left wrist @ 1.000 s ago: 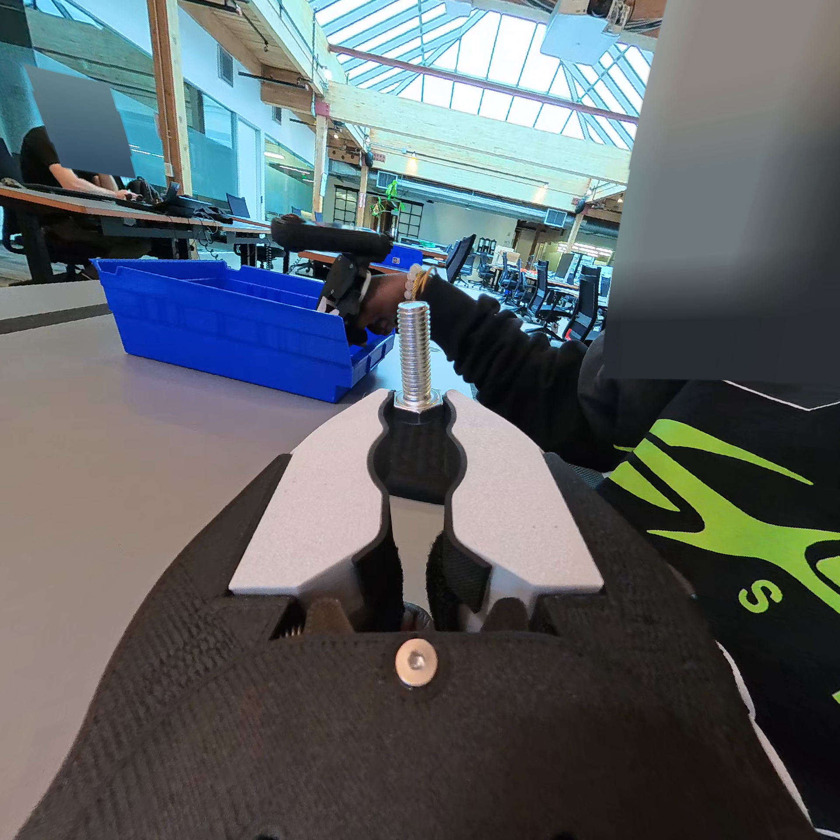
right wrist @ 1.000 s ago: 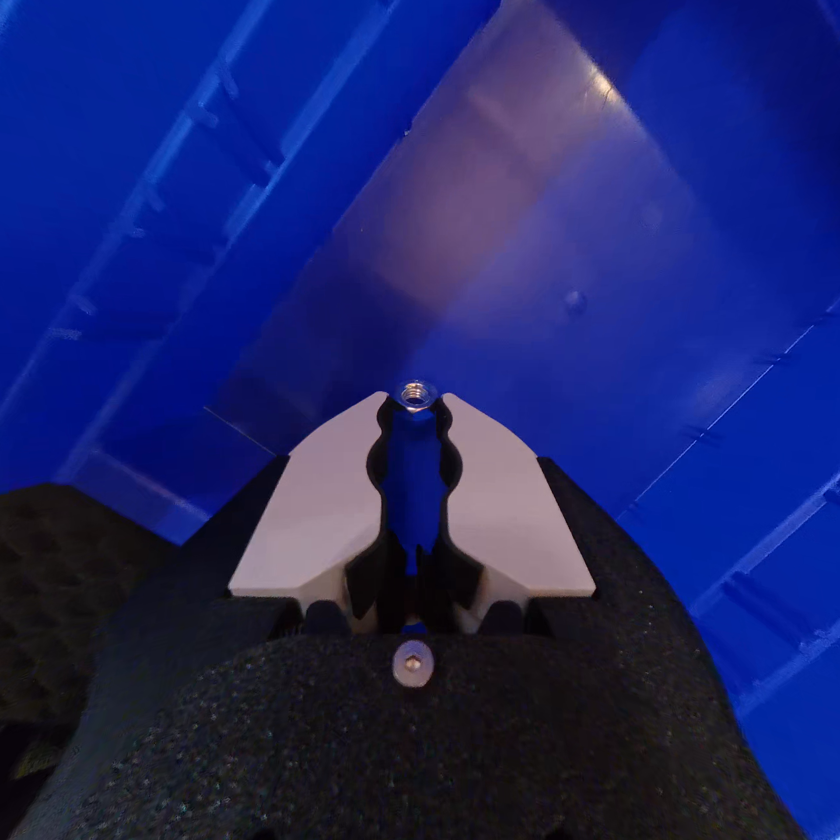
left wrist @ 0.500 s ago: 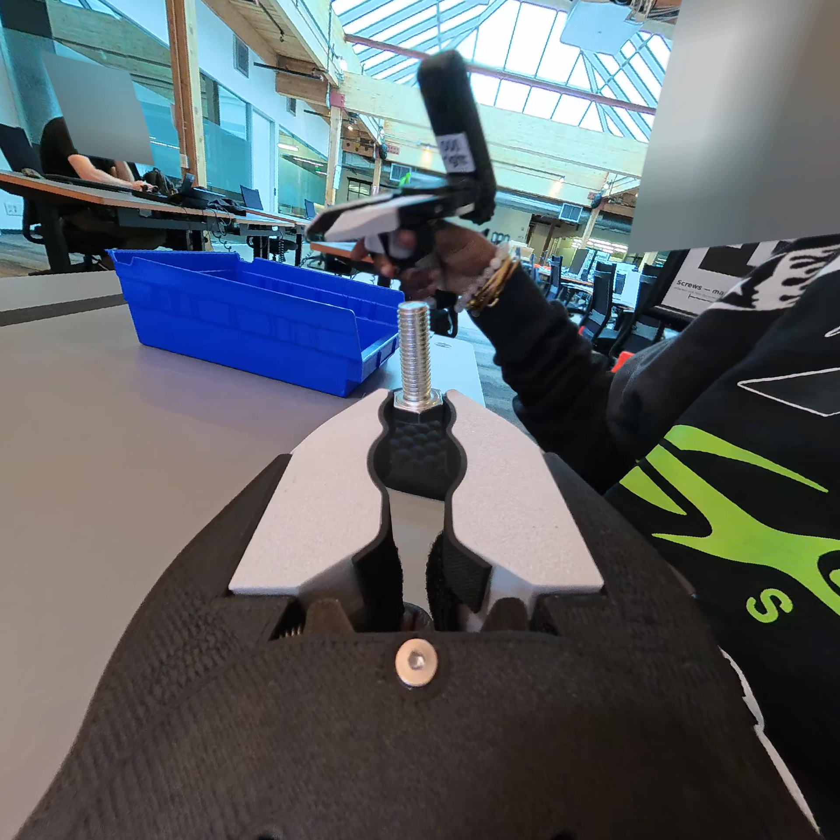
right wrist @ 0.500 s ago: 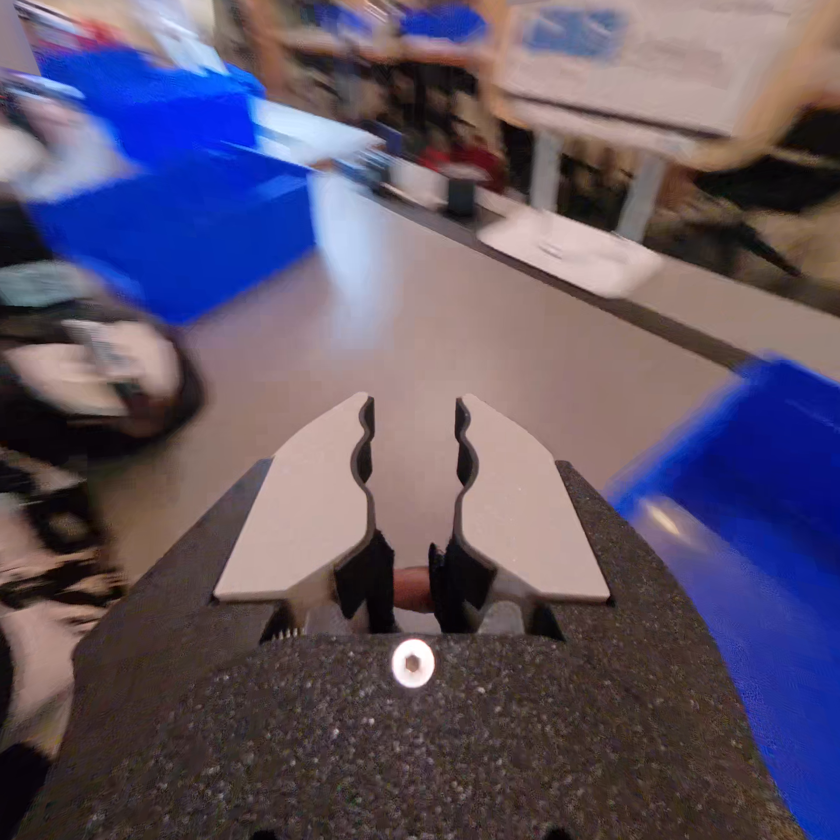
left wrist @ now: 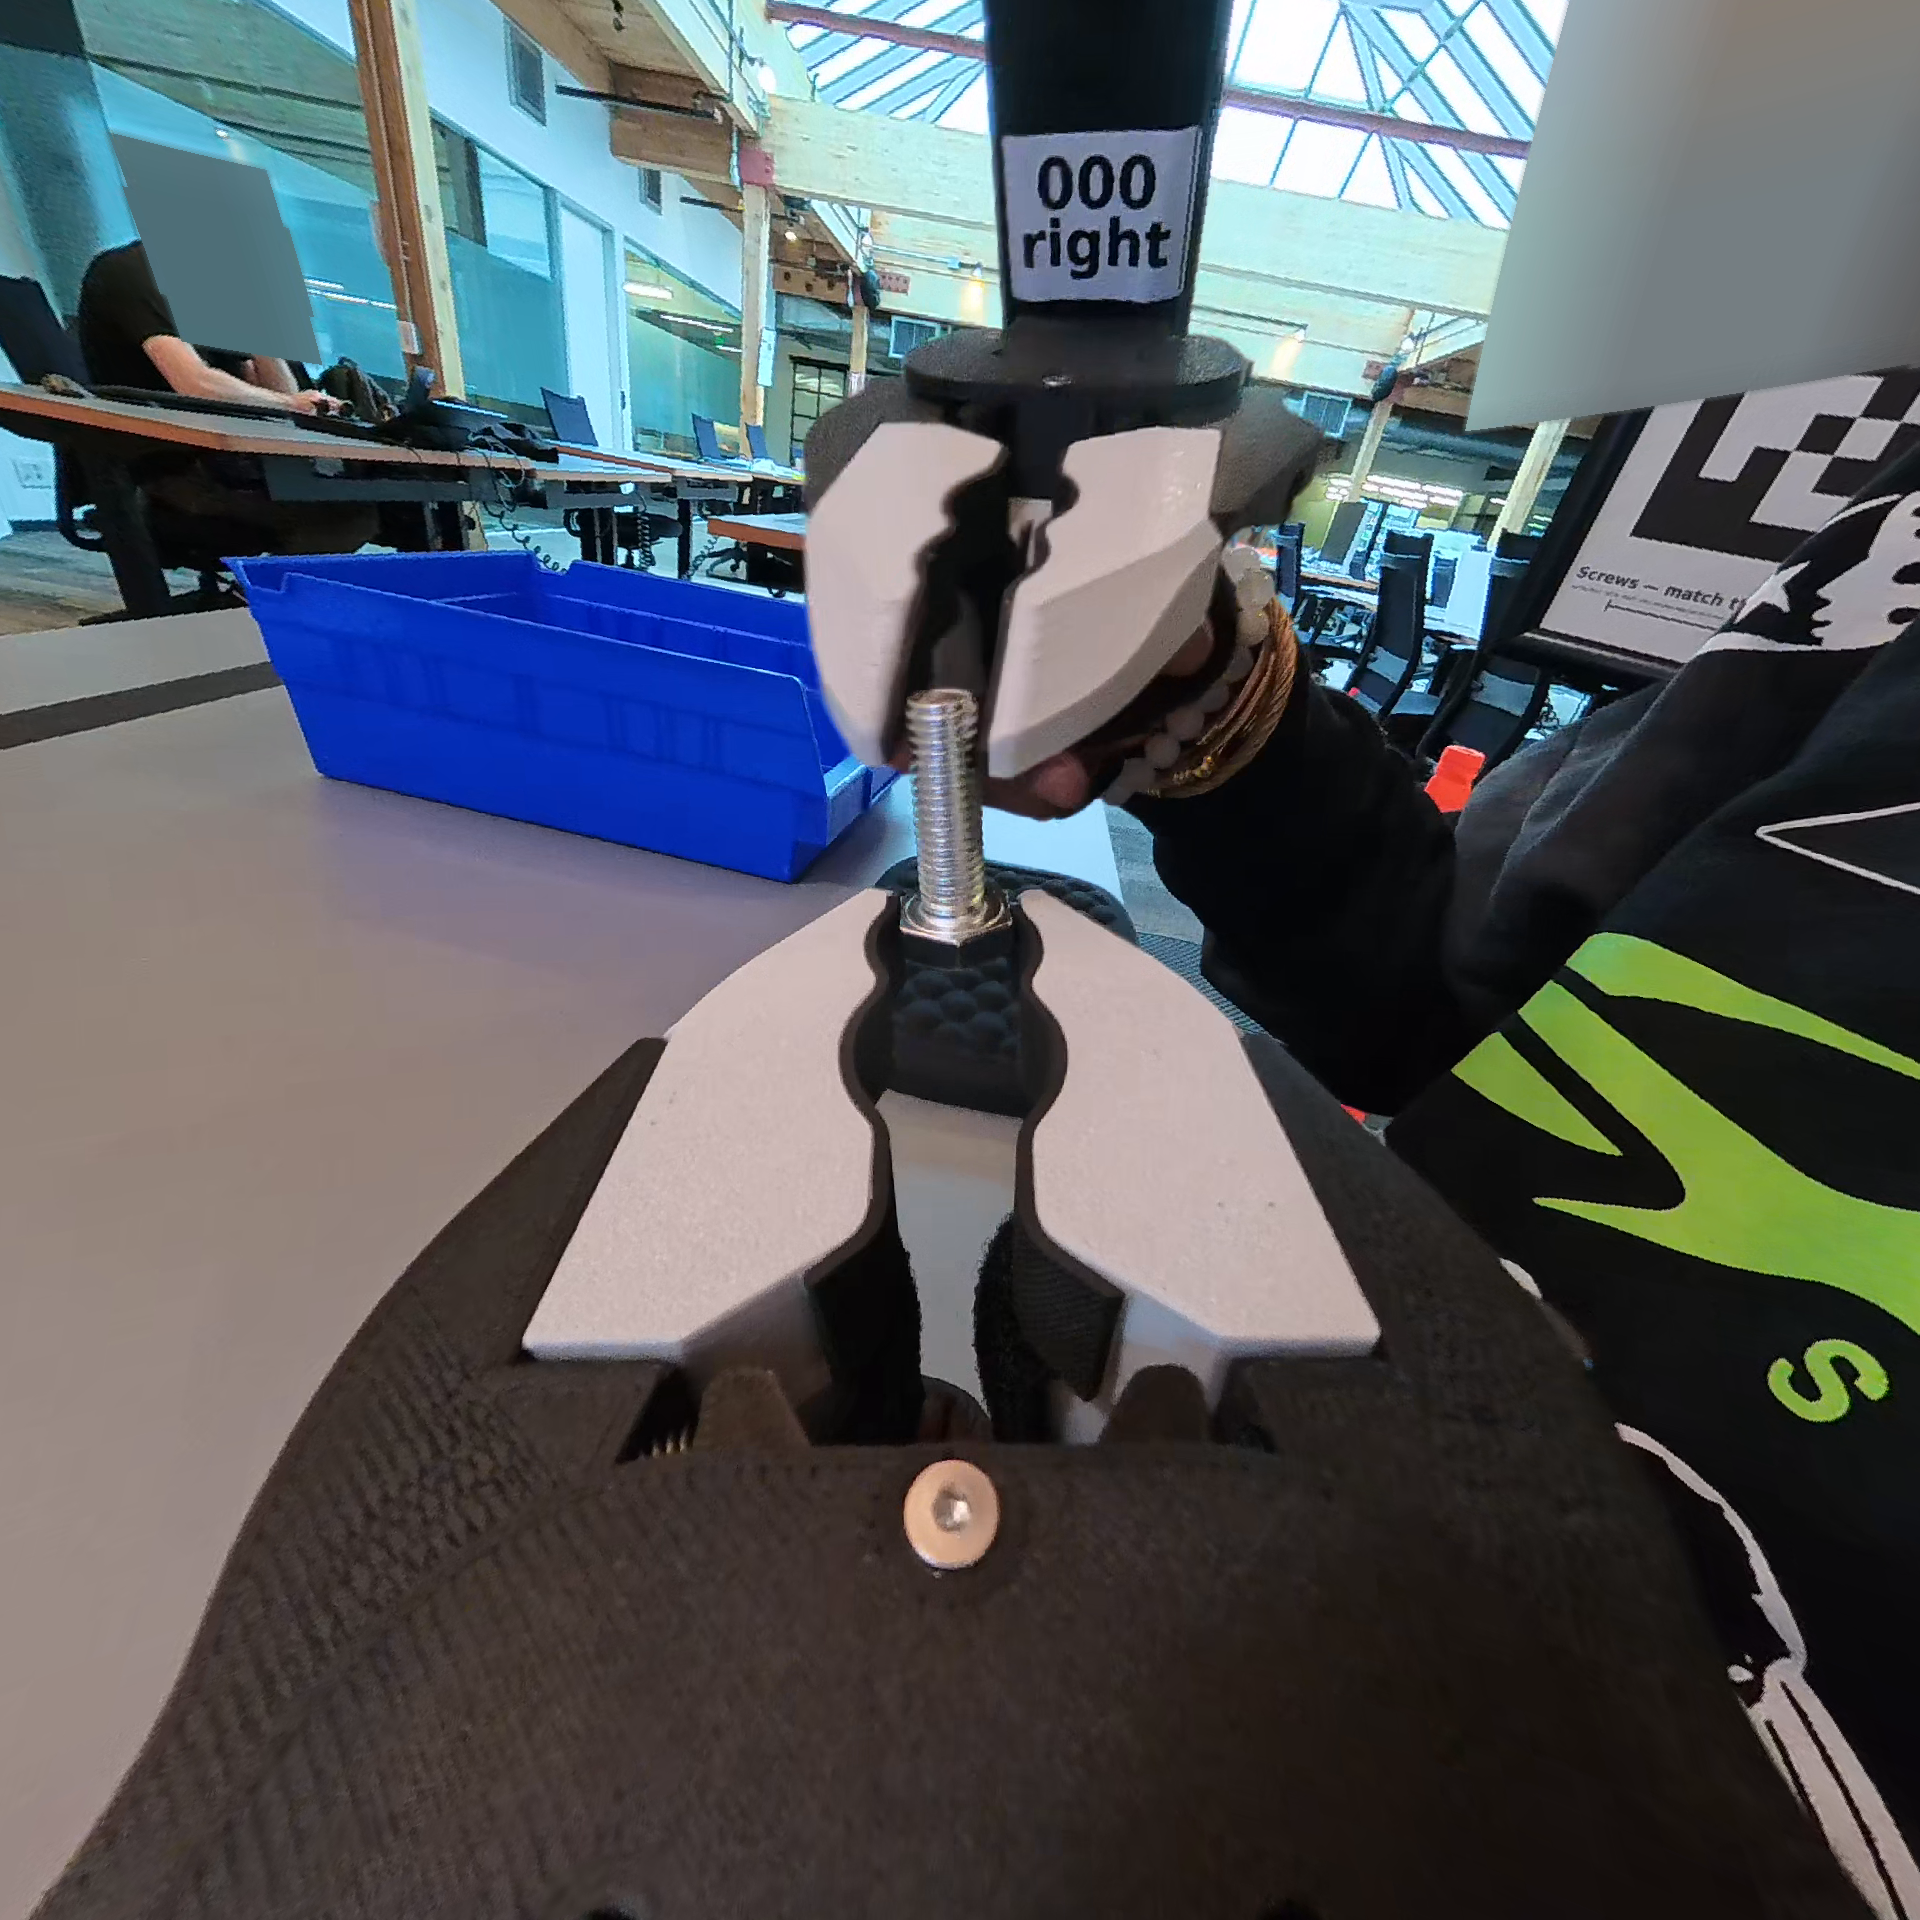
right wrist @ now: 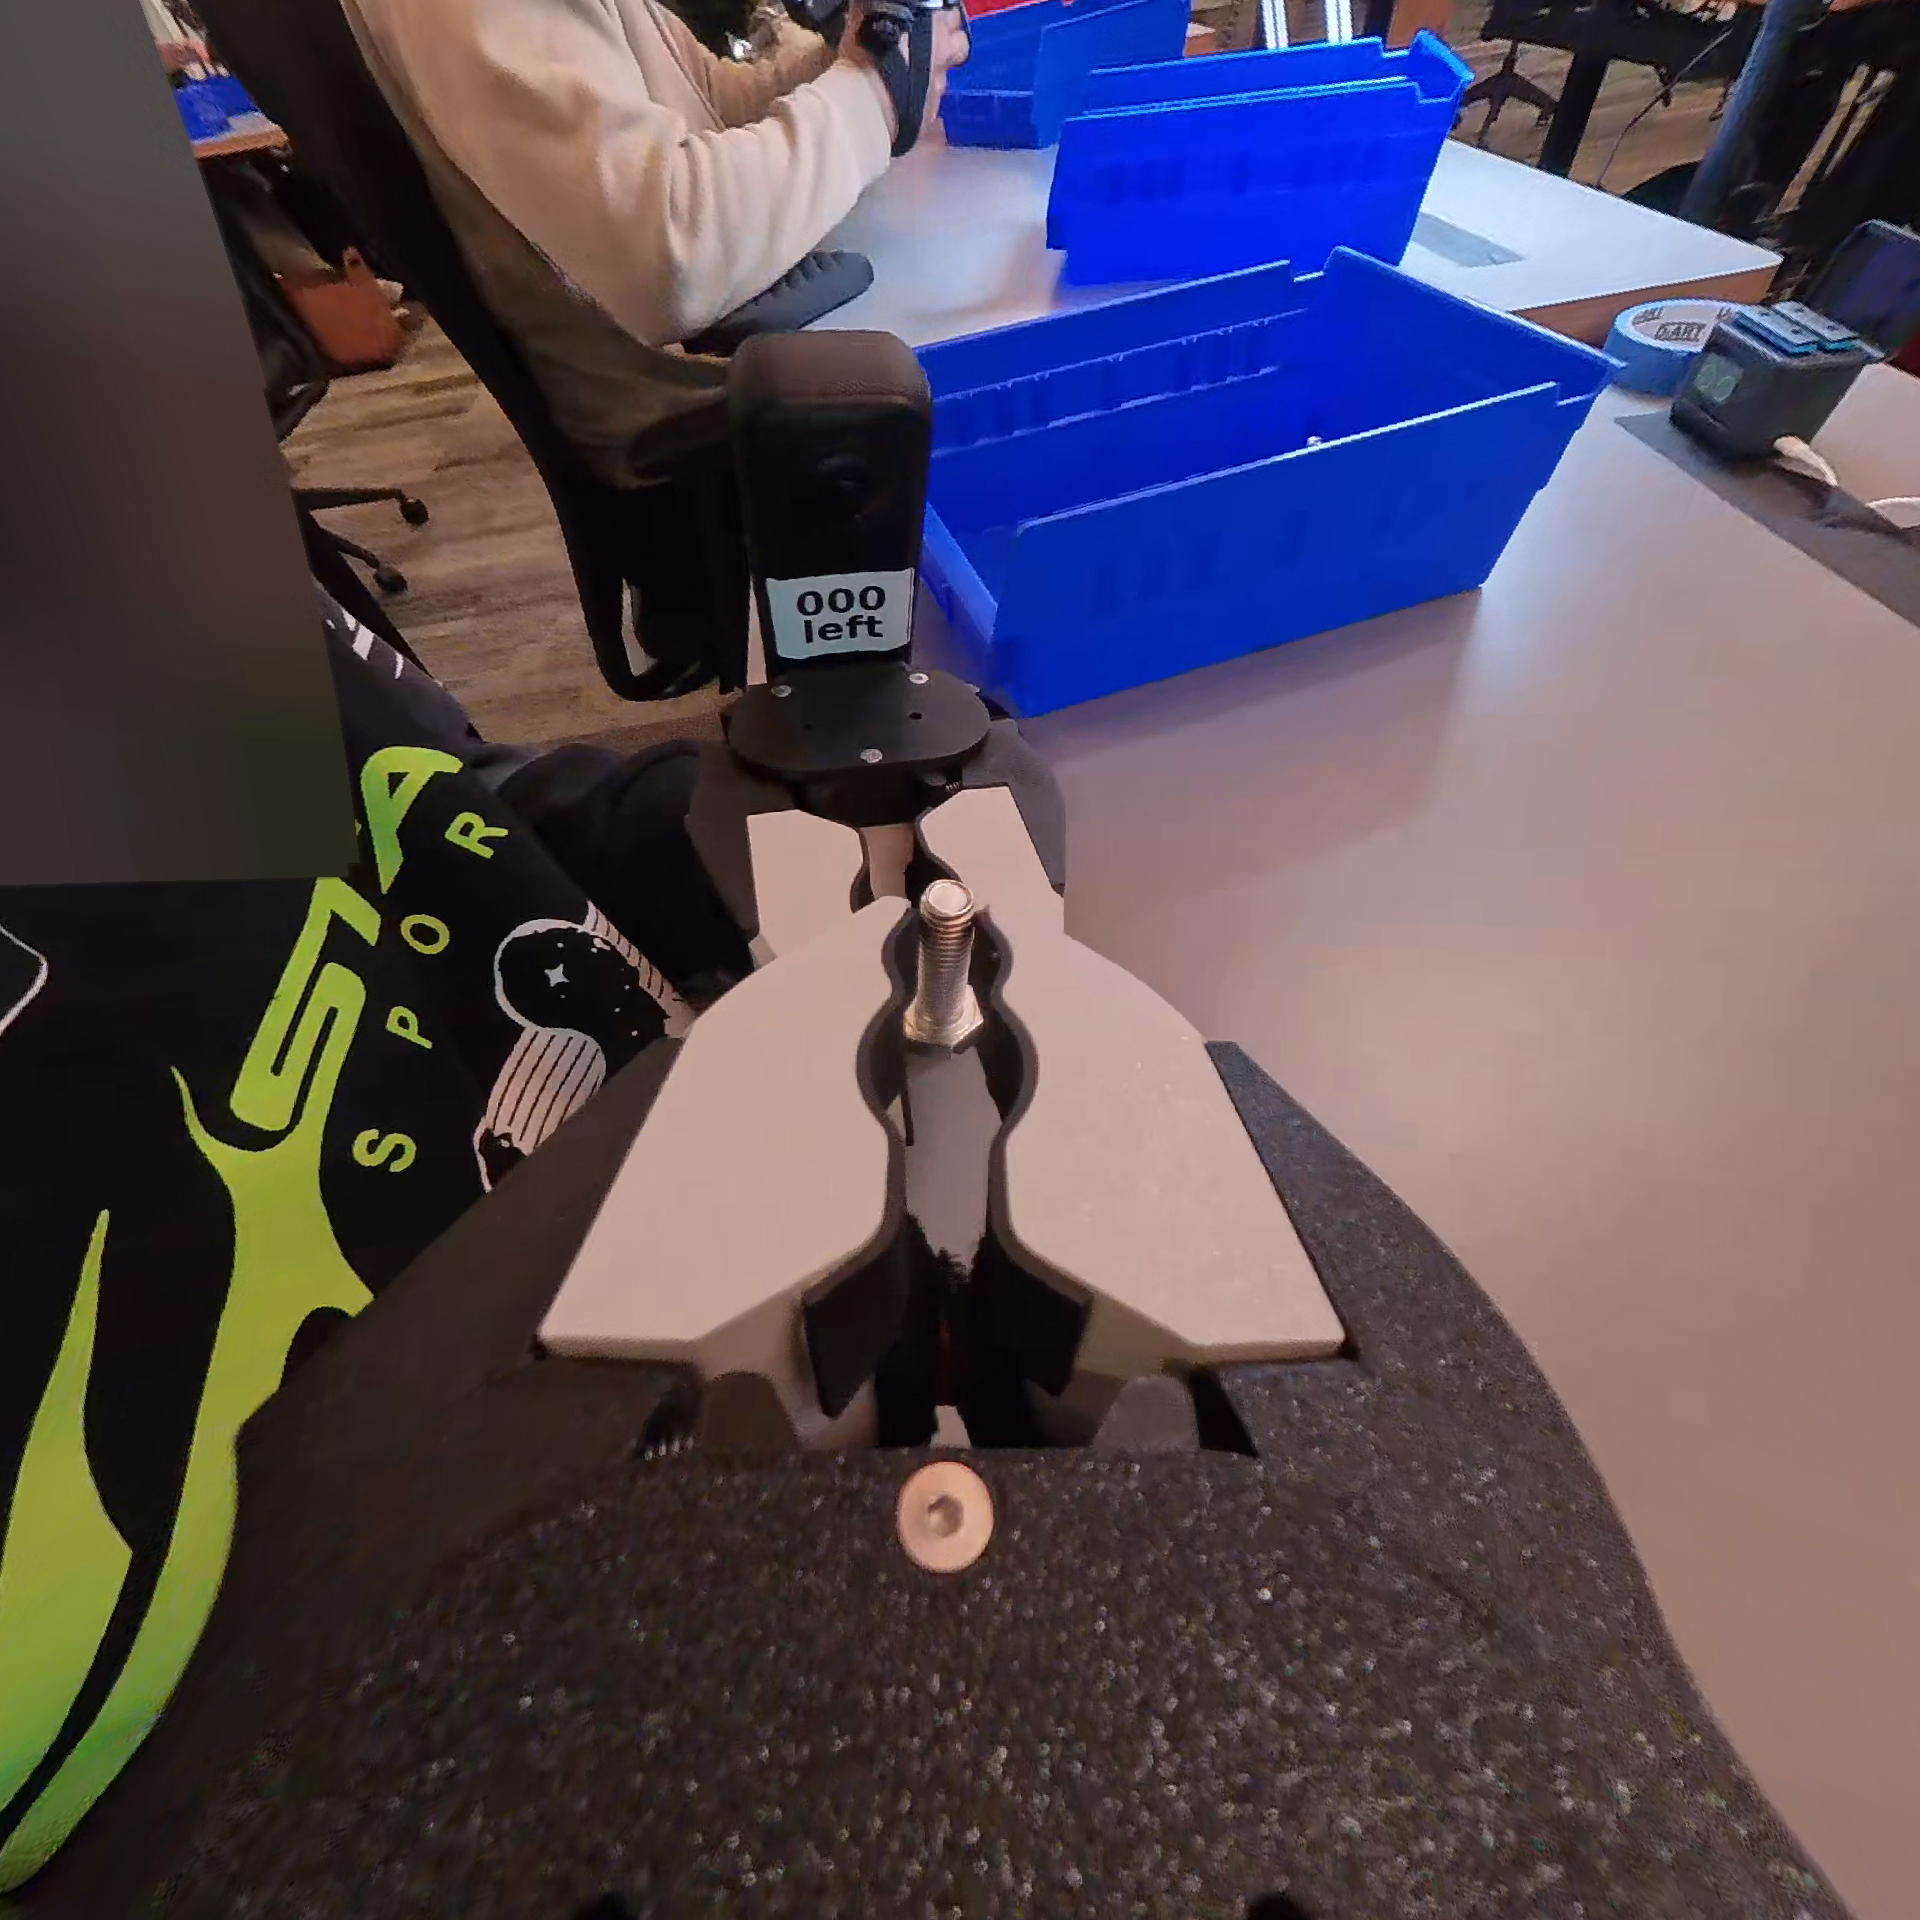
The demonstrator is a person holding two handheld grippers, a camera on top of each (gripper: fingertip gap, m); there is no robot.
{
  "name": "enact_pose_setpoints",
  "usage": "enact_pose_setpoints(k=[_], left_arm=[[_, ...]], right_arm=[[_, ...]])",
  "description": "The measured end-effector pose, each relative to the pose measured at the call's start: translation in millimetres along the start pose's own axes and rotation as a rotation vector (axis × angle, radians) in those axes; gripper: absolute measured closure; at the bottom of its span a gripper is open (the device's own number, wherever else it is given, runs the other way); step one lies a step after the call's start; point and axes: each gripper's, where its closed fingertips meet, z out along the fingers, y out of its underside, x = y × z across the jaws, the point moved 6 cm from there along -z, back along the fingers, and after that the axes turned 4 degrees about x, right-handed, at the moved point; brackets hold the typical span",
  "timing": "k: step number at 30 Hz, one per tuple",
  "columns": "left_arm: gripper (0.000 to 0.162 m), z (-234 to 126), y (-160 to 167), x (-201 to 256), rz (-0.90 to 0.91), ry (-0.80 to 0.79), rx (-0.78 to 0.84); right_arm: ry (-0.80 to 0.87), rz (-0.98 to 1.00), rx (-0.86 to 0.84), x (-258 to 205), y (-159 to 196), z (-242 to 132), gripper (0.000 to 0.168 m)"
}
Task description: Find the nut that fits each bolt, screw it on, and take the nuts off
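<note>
1. Skylights and timber beams roof a big office; a grey counter (left wrist: 312, 987) carries a blue bin (left wrist: 540, 696).
2. On the near side of the bin, the left gripper (left wrist: 951, 914) has its fingers pinching the hex head of a bolt (left wrist: 943, 800), threaded shank pointing away from the gripper and tilted a little.
3. Facing the bolt tip, the right gripper (left wrist: 940, 738) has its fingers (left wrist: 1101, 623) spread slightly to either side of the tip; I cannot tell whether they touch it.
4. From the right wrist view, the bolt (right wrist: 940, 966) sits in the gap between the right gripper's (right wrist: 940, 920) fingers, with the left gripper (right wrist: 894, 862) behind it.
5. No nut shows on the bolt, and I cannot see one between the right fingers.
6. Beyond the bin (right wrist: 1247, 468), on the counter (right wrist: 1507, 935), sit a tape roll (right wrist: 1662, 338) and a small black device (right wrist: 1766, 390).
</note>
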Motion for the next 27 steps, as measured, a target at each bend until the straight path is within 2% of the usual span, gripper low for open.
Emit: enact_pose_setpoints(k=[4,7,10,16,20,27], left_arm=[[0.143,0.3,-0.3,0.0,-0.002,0.001,0.001],[0.125,-1.2,-2.2,-3.1,-0.023,-0.019,0.024],[0.116,-2.3,-3.4,-5.8,-0.045,-0.034,0.04],[0.115,-2.5,-3.6,-7.1,-0.052,-0.044,0.045],[0.115,-3.9,-4.9,-8.9,-0.069,-0.051,0.064],[0.115,-3.8,-4.9,-9.7,-0.075,-0.052,0.067]], right_arm=[[0.003,-0.016,0.007,-0.1,0.2,-2.7,0.158],[0.087,-0.035,0.037,10.1,-6.1,-19.0,0.158],[0.295,-0.048,0.074,39.5,-19.4,-61.5,0.158],[0.811,0.04,0.07,130.7,-24.6,-178.7,0.158],[0.981,0.167,0.026,194.4,8.6,-224.4,0.158],[1.039,0.341,-0.07,278.4,89.6,-229.2,0.158]])
